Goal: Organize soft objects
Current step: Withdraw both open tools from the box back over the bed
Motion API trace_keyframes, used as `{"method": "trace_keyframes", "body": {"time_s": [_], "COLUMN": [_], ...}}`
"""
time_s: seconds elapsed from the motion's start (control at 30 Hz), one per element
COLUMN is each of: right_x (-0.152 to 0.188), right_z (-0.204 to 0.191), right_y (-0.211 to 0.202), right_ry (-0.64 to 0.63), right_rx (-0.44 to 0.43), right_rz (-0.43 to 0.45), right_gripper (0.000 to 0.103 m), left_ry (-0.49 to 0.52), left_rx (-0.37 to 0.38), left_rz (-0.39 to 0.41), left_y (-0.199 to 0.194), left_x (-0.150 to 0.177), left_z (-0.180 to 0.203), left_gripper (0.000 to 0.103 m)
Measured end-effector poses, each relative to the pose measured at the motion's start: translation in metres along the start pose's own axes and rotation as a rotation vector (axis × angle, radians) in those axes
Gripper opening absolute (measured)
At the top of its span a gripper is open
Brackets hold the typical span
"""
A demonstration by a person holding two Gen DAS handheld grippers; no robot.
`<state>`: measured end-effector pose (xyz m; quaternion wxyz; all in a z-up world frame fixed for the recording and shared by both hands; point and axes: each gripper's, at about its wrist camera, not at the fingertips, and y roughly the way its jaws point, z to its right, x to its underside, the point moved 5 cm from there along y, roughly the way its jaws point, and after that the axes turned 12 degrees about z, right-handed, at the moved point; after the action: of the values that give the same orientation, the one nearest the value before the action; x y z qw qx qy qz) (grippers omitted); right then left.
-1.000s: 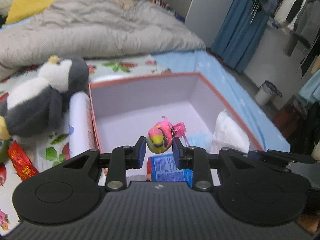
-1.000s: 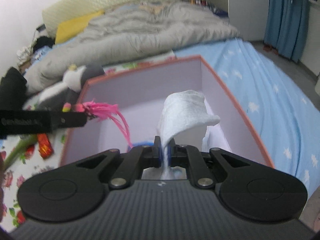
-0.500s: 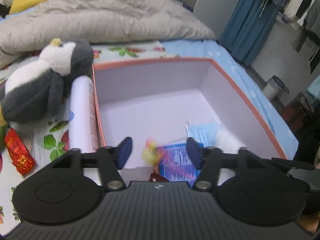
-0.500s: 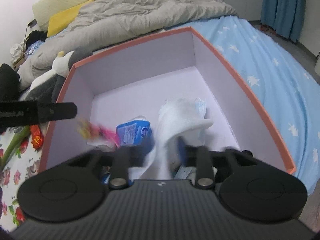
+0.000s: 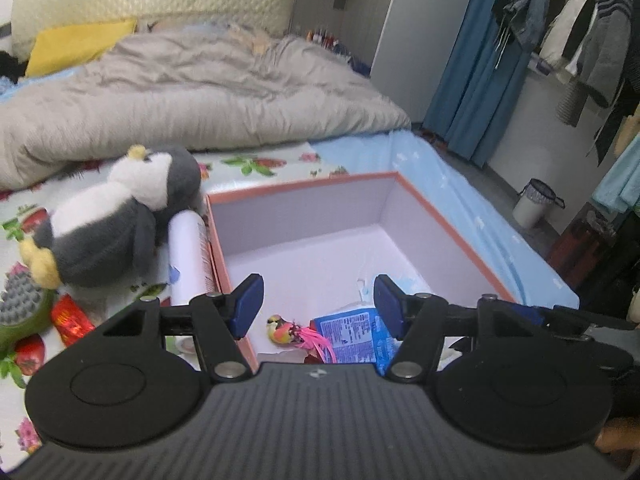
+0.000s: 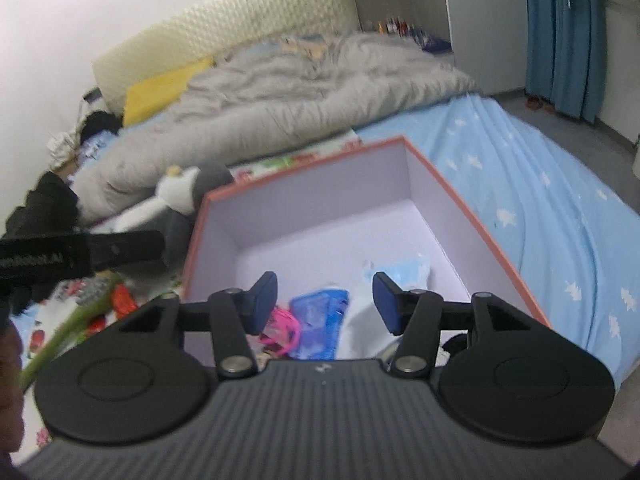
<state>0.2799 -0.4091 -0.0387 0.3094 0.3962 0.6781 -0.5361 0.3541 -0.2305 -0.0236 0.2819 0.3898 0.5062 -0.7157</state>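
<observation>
An open box with an orange rim (image 5: 304, 186) and lilac inside sits on the bed. On its floor lie a small yellow and pink feathered bird toy (image 5: 282, 328), a blue packet (image 5: 352, 336) and a pale blue face mask (image 6: 404, 272). My left gripper (image 5: 316, 302) hangs open above the box's near end, the bird well below its blue pads. My right gripper (image 6: 324, 300) is above the same end, its jaws opening with nothing between them. A white cloth (image 6: 360, 316) lies beneath it, beside the packet (image 6: 320, 320). A grey and white penguin plush (image 5: 116, 216) lies left of the box.
A white tube (image 5: 188, 256) rests against the box's left wall. Red packets (image 5: 72, 320) and a green brush (image 5: 20, 312) lie on the flowered sheet. A grey duvet (image 5: 200, 92) fills the far bed. The blue sheet (image 6: 560, 220) falls away on the right, near a bin (image 5: 534, 202).
The left gripper opened and the bird toy dropped into the box. The right gripper let go of the white cloth, which fell in too. Both grippers then rose and drew back.
</observation>
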Motion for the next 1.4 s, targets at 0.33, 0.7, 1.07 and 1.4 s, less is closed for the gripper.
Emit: {"method": "trace_keyframes", "body": {"time_s": [0.33,0.7,1.07,1.4], "right_x": [-0.009,0.014,0.056,0.101], "right_z": [-0.034,-0.078,-0.118,-0.156], "right_y": [-0.055,-0.098,-0.118,-0.115], "right_ry": [-0.028,-0.061,-0.083,-0.12], "right_rx": [-0.043,-0.109,-0.163,-0.209], "right_rz": [0.089,0.108,0.084,0.019], "right_gripper": [0.055,0.055,0.055,0.055], "left_ry": [-0.011,-0.035,-0.063,-0.123], "left_rx": [-0.009,-0.053,-0.119,-0.165], "left_rz": [0.104,0.144,0.143,0.118], "left_y": [-0.087,-0.167,-0.223,-0.241], "left_x": [-0.007,0.021,0.067,0.114], "left_z": [-0.007,-0.033,-0.07,-0.116], "left_gripper": [0.067,0.067,0.067,0.067]}}
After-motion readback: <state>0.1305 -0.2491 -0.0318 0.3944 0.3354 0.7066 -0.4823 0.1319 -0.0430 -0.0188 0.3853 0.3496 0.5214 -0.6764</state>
